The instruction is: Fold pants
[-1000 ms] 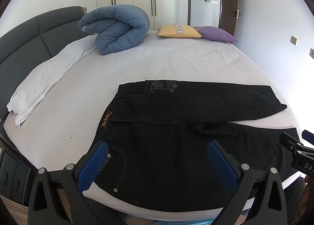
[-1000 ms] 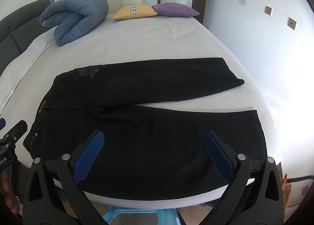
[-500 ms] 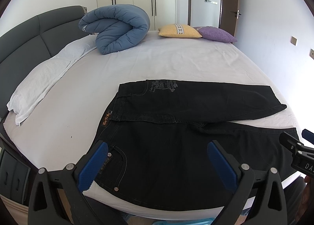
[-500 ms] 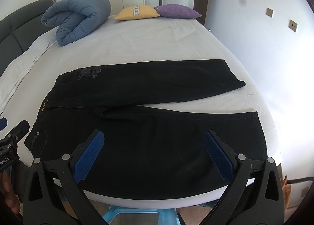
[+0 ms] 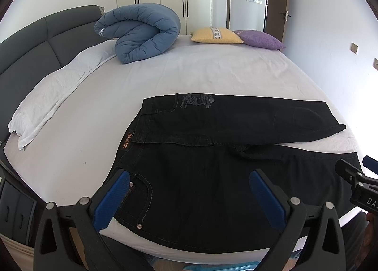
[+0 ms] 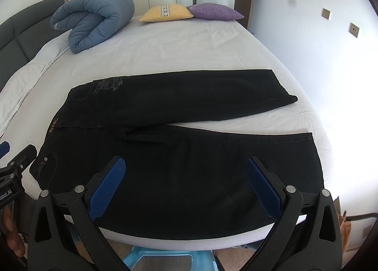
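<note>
though flat, black pants (image 5: 212,176) lie unfolded — legs splayed.

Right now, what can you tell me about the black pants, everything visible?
The black pants look like denim, spread flat and unfolded on the white bed sheet, waistband toward the left, legs running right in a narrow V. The far leg ends near the bed's right edge; the near leg lies along the front edge. A tan waistband label, a grey printed graphic, pocket stitching and rivets show. Neither open tool touches them.
</note>
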